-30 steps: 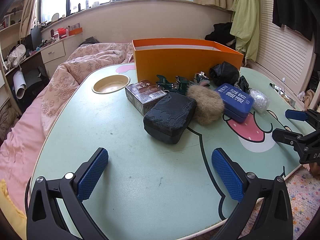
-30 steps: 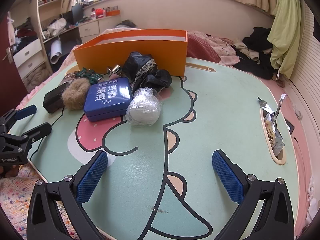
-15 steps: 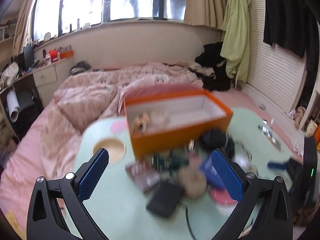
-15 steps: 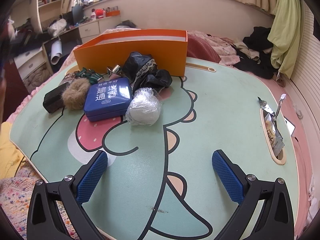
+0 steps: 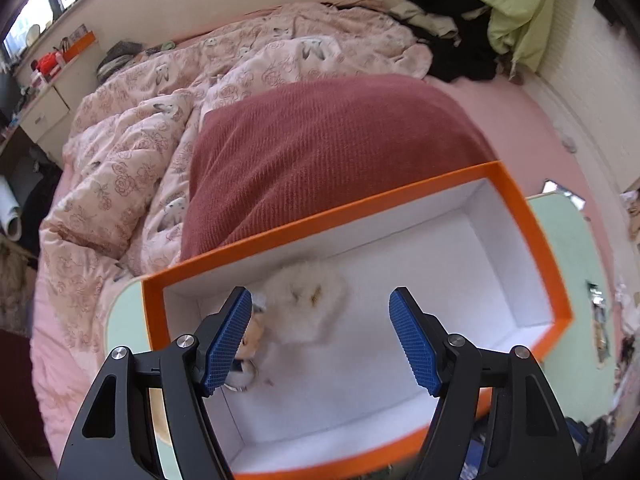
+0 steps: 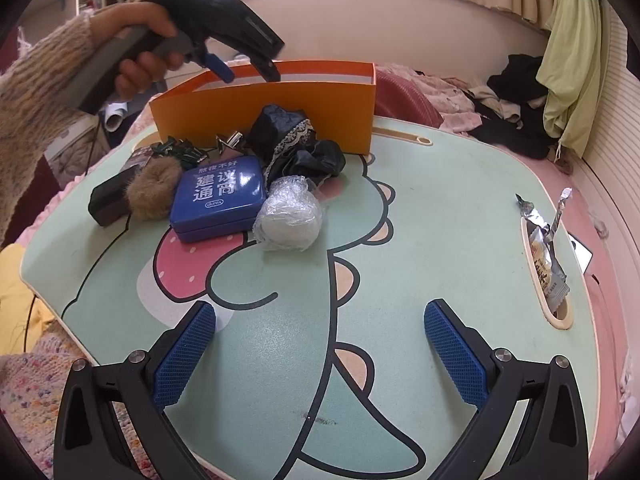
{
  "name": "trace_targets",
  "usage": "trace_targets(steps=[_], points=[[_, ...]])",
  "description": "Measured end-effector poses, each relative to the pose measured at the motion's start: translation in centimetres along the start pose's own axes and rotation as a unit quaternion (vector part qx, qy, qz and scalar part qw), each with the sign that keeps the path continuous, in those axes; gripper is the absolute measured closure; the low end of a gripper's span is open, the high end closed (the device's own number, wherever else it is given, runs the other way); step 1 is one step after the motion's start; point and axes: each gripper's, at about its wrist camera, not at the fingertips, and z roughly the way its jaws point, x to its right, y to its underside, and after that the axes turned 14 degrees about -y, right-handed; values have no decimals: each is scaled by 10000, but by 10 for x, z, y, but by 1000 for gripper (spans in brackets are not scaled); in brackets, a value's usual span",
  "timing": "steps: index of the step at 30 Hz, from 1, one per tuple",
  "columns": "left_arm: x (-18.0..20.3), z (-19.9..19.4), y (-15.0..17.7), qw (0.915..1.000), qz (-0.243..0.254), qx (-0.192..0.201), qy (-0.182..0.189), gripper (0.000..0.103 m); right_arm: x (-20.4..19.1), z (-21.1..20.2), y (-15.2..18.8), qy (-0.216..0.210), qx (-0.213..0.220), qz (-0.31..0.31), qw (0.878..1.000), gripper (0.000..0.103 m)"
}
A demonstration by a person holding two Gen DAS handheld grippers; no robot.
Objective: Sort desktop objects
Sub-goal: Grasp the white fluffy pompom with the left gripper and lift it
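While the left claw (image 5: 320, 336) points steeply down into the orange box (image 5: 536, 240), its blue pads stand partly apart and are closing, with nothing pressed between them. Inside the white-lined box a pale fluffy thing (image 5: 308, 304) lies blurred on the floor near the left wall, and a small orange-and-white item (image 5: 250, 340) sits just beside it, half hidden behind the left pad (image 5: 228, 340). Beyond the box lie a dark red blanket (image 5: 320, 140) and a pink flowered quilt (image 5: 132, 160) on the bed. A strip of the green counter (image 5: 564, 232) shows to the right of the box.

From the right wrist, the right claw (image 6: 320, 356) hangs wide open over the bare counter (image 6: 440, 220), holding nothing. Farther off, the objects to sort are bunched in front of the box (image 6: 280, 108): a blue tin (image 6: 220, 200), a ball in clear wrap (image 6: 290, 220) touching its right side, a brown fur puff (image 6: 154, 188) on its left, a black case (image 6: 106, 200) beyond that, a dark crumpled cloth (image 6: 296, 148) behind, and green clips (image 6: 180, 150) near the box wall. A hand (image 6: 136, 52) in a knit sleeve holds the left claw (image 6: 248, 72) above the box's left end. A foil packet (image 6: 544, 256) rests in a slot at the counter's right edge.
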Motion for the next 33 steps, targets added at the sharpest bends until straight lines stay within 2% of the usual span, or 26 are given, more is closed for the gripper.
trace_targets(steps=[1, 2, 5, 6, 7, 8, 9, 11, 13, 15, 19, 22, 25, 28, 29, 31, 33], points=[[5, 3, -2, 9999, 74, -46, -66, 35, 0, 0, 0, 0, 0, 0, 10000, 0], [10, 7, -3, 9997, 153, -136, -95, 43, 0, 0, 0, 0, 1, 0, 10000, 0], [27, 22, 0, 9969, 497, -322, -514, 48, -1, 0, 0, -7, 8, -1, 10000, 0], [29, 23, 0, 9974, 485, -319, -428, 54, -1, 0, 1, -14, 6, 3, 10000, 0], [27, 23, 1, 9984, 392, -358, -186, 74, -1, 0, 1, -16, 11, -2, 10000, 0], [24, 22, 1, 9985, 280, -454, 80, 79, -1, 0, 0, -18, 16, -3, 10000, 0], [22, 22, 1, 9983, 216, -491, 226, 79, -1, 0, 0, -18, 14, -1, 10000, 0], [21, 17, 2, 9988, 244, -370, 228, 79, 0, 0, 0, -17, 13, -2, 10000, 0], [17, 4, 5, 9993, 219, -126, 292, 79, 0, 0, 0, -16, 11, -1, 10000, 0], [8, -18, 10, 9982, 61, 176, 572, 79, -1, 0, 0, -16, 12, -1, 10000, 0], [-5, -81, 34, 9900, -23, 878, 1104, 79, -1, 0, 1, -13, 10, -2, 10000, 0], [-6, -111, 65, 9829, 193, 1133, 1441, 79, 0, 0, 1, -14, 10, -1, 10000, 0], [2, -112, 98, 9855, 183, 996, 1363, 78, 0, 0, 1, -16, 9, -2, 10000, 0], [13, -95, 114, 9850, 226, 797, 1512, 76, 0, 0, 1, -15, 9, -3, 10000, 0], [15, -90, 116, 9860, 245, 806, 1436, 74, 0, 0, 1, -16, 11, -1, 10000, 0], [17, -87, 116, 9879, 233, 1055, 1109, 74, 0, 0, 1, -16, 11, -2, 10000, 0], [9, -90, 118, 9851, 123, 1458, 905, 65, 0, 0, 1, -15, 10, -3, 10000, 0]])
